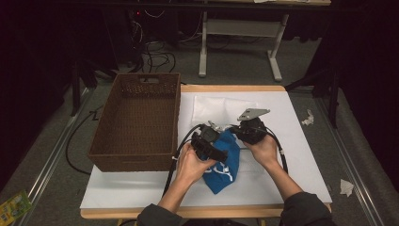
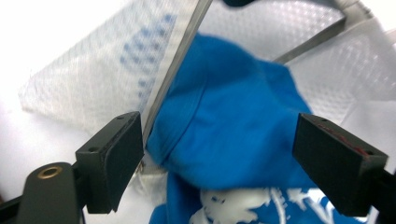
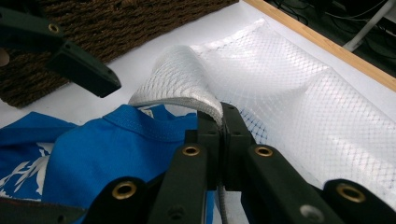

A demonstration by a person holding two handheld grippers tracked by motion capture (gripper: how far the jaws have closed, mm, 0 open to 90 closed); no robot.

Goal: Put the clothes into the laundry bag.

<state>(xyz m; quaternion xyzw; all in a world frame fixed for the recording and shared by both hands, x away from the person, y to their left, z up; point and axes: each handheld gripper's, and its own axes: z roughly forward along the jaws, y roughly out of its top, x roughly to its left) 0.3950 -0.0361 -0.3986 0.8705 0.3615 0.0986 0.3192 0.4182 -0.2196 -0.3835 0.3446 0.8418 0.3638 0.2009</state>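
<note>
1. The blue shirt (image 1: 221,165) lies on the white table (image 1: 301,155), its top end tucked into the mouth of a white mesh bag (image 1: 214,106).
2. The right gripper (image 3: 220,114) has its jaws pressed together on the bag's rim (image 3: 187,100), lifting it open.
3. The left gripper (image 2: 219,154) hovers over the shirt, jaws spread, gripping nothing.
4. The step looks like bagging the shirt, about half done.
5. The next move likely calls for the left gripper to pinch the shirt lower down and push it deeper while the right holds the rim up.
6. A brown basket (image 1: 136,117) stands to the left; the room around is dark, with cables (image 1: 155,56) on the floor.
</note>
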